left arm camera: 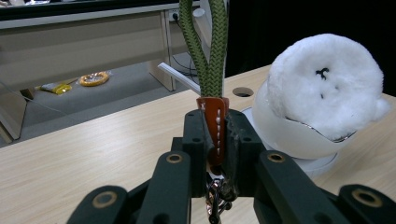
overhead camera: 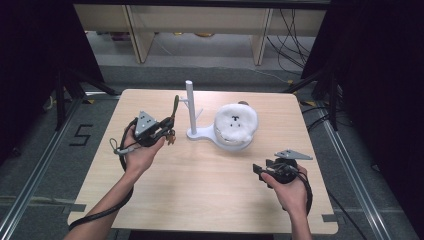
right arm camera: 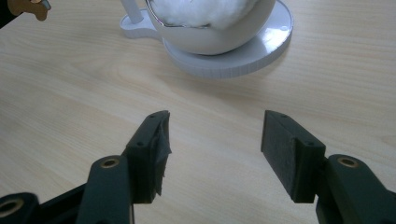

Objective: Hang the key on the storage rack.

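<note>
1. Gripping a keychain strap, the left gripper (overhead camera: 165, 131) is sitting at the table's nine o'clock side, raised in the person's left hand (overhead camera: 141, 155); its jaws are pinching narrowly on the brown leather tab with white stitching (left arm camera: 215, 128).
2. Rising from that tab toward twelve o'clock in the left gripper view is the olive-green braided cord loop (left arm camera: 205, 51), standing nearly upright, while a small dark metal clasp (left arm camera: 217, 198) is hanging below the jaws at six o'clock.
3. Standing just to the three o'clock side of the left gripper in the high view is the white plastic stand with an upright post and short side pegs (overhead camera: 191, 107); the cord loop is sitting near the post, and I cannot tell whether they are touching.
4. Resting on the stand's round base, at the three o'clock side of the post, is the white bowl-shaped holder (left arm camera: 289, 137), and the fluffy white round plush with small black face marks (overhead camera: 236, 121) is lying in it, tilted.
5. Lying beneath everything is the light wooden table (overhead camera: 200, 190).
6. Hovering at the table's four o'clock area, well apart from the stand, is the right gripper (right arm camera: 215, 149) in the person's right hand (overhead camera: 290, 192); its jaws are standing wide with bare tabletop between them, and the bowl-shaped holder is sitting at its twelve o'clock.
</note>
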`<state>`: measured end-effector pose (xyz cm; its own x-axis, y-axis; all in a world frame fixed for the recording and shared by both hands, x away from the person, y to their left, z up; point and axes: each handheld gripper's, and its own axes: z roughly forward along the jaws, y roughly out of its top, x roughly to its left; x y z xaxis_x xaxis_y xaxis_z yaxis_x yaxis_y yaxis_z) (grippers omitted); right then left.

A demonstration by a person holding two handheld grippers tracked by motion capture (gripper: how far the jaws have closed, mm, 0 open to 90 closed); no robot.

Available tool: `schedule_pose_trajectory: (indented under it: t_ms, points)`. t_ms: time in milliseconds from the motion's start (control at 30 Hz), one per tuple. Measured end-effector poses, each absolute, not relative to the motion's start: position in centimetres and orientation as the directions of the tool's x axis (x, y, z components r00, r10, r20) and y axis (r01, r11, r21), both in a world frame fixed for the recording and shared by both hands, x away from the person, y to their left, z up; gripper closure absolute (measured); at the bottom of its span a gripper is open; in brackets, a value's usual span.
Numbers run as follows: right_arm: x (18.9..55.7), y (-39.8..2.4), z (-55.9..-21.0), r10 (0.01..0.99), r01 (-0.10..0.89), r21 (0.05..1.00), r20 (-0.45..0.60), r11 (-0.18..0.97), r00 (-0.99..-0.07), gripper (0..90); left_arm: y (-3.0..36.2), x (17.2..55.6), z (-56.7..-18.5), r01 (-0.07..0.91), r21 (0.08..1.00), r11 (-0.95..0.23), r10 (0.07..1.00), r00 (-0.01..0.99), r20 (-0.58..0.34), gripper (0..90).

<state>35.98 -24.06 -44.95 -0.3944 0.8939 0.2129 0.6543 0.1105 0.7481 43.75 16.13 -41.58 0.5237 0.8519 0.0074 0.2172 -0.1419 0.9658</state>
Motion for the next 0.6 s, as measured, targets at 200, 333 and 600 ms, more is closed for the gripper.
schedule_pose_trajectory:
  t_ms: [200,333,600]
  points:
    - [36.0,-23.9,-45.1,0.887,0.659,0.746,0.235,0.097,-0.396,42.9,15.8,44.3,-41.6,0.227,0.962,-0.152,0.855,0.518,0.013,79.1]
    - [36.0,-24.0,-45.0,0.892,0.659,0.745,0.223,0.104,-0.393,42.8,15.4,44.5,-41.8,0.228,0.96,-0.161,0.853,0.521,0.019,79.0]
    - [36.0,-24.1,-45.1,0.89,0.654,0.749,0.222,0.106,-0.399,42.8,14.8,44.8,-42.2,0.238,0.957,-0.166,0.852,0.523,0.018,78.9]
